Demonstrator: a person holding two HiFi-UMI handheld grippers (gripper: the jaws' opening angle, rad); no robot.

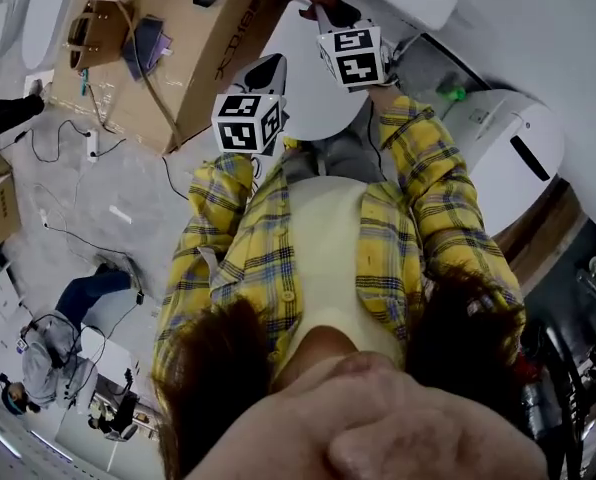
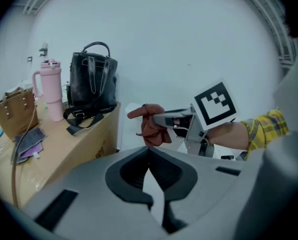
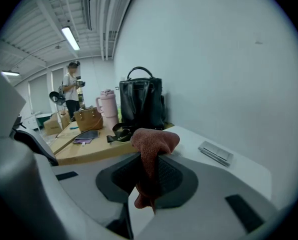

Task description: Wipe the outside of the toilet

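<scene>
My right gripper (image 1: 316, 8) is shut on a red-brown cloth (image 3: 153, 145), which hangs folded from its jaws over the white top of the toilet (image 3: 224, 171). In the left gripper view the same right gripper (image 2: 156, 120) holds the cloth (image 2: 150, 129) out level in front of the white wall. My left gripper (image 1: 269, 70) is held up beside it, a little lower, its jaws together with nothing in them. In the head view the white toilet (image 1: 323, 108) lies beyond both marker cubes, partly hidden by them and by the yellow checked sleeves.
A cardboard box (image 2: 64, 144) to the left carries a black bag (image 2: 92, 81), a pink tumbler (image 2: 50, 89) and a tan handbag (image 2: 14, 111). A flat grey remote (image 3: 215, 153) lies on the toilet top. A second white toilet (image 1: 508, 148) stands at right. Cables cross the floor (image 1: 68, 168).
</scene>
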